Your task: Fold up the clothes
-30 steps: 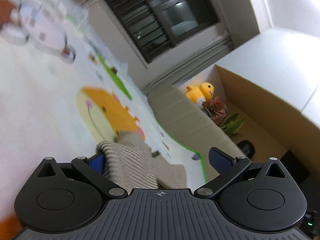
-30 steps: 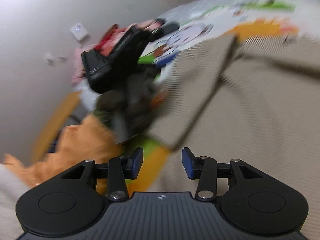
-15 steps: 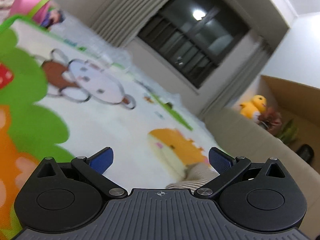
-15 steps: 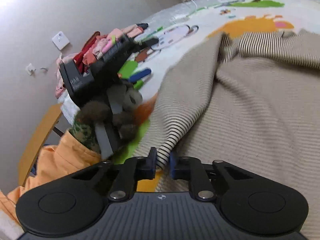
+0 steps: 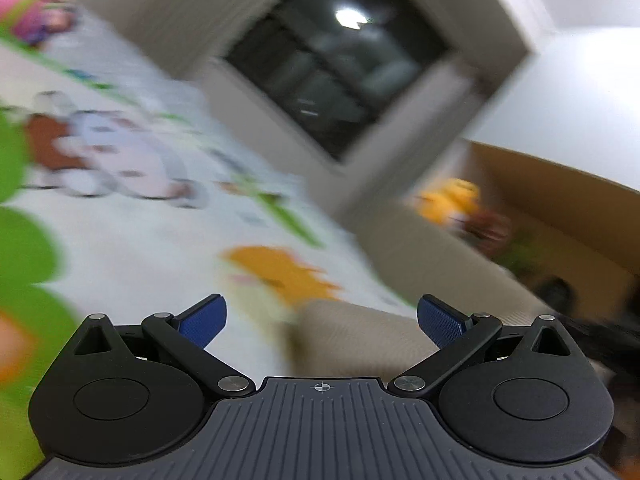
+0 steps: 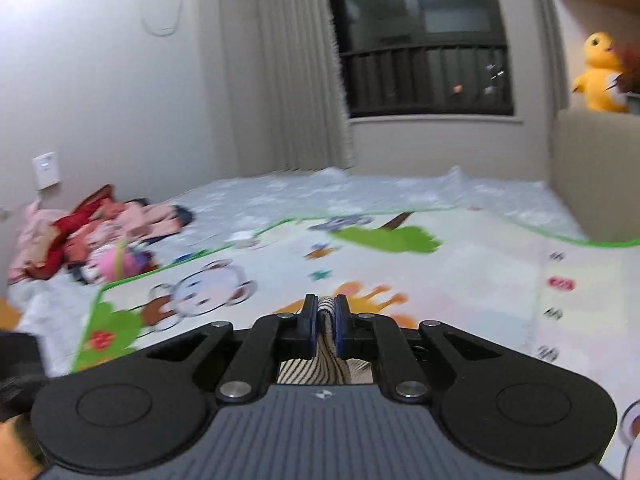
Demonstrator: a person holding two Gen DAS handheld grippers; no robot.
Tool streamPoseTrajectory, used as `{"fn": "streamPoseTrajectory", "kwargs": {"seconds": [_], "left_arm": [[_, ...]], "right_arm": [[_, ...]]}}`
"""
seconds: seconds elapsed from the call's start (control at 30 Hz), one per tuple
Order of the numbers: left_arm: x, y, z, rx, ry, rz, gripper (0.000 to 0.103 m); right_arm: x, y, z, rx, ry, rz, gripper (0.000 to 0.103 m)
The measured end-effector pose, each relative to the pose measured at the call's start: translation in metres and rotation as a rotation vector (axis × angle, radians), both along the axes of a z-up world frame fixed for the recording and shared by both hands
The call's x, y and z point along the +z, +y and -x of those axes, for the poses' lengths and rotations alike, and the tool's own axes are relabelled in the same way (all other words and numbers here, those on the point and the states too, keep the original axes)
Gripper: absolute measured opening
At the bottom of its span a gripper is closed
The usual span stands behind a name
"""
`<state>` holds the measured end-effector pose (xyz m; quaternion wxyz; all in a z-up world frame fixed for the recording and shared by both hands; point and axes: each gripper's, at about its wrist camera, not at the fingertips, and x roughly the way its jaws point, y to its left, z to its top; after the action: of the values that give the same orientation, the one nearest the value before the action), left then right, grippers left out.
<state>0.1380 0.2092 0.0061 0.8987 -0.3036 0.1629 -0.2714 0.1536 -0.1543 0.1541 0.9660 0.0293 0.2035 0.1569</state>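
A beige striped garment (image 5: 360,336) lies on the cartoon play mat (image 5: 140,232), blurred, just ahead of my left gripper (image 5: 322,318). That gripper is open, its blue pads wide apart with nothing between them. In the right wrist view my right gripper (image 6: 326,316) is shut on a fold of the same striped garment (image 6: 320,368), which shows between the pads and hangs under them. The rest of the garment is hidden below the right gripper's body.
A heap of pink and red clothes (image 6: 88,236) lies at the mat's (image 6: 480,264) far left by the wall. A beige sofa (image 6: 596,168) with a yellow plush duck (image 6: 600,76) stands at the right. A dark window (image 6: 424,40) and curtains face me.
My right gripper closed on the garment's edge and lifted it, swinging up to face the window. My left gripper, open throughout, let the garment go and is moving, its view blurred.
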Motion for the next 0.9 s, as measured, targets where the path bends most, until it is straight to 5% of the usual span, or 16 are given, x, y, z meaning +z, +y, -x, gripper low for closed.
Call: {"fn": "streamPoseTrajectory", "kwargs": {"seconds": [0.07, 0.3, 0.6, 0.8, 0.9], "left_arm": [[0.017, -0.026, 0.009, -0.083, -0.054, -0.084, 0.103], [0.015, -0.083, 0.015, -0.178, -0.015, -0.203, 0.103], [0.013, -0.152, 0.019, -0.276, 0.039, -0.343, 0.103], [0.028, -0.176, 0.009, -0.217, -0.021, -0.353, 0.103], [0.031, -0.189, 0.001, -0.189, -0.046, -0.358, 0.103]], "right_arm": [[-0.002, -0.009, -0.013, -0.042, -0.022, 0.025, 0.007], [-0.028, -0.064, -0.05, -0.153, 0.005, 0.034, 0.007], [-0.104, -0.123, -0.067, -0.259, 0.103, 0.005, 0.011], [-0.122, -0.141, -0.03, -0.173, 0.057, -0.213, 0.024], [-0.133, -0.133, -0.018, -0.068, 0.067, -0.261, 0.052]]}}
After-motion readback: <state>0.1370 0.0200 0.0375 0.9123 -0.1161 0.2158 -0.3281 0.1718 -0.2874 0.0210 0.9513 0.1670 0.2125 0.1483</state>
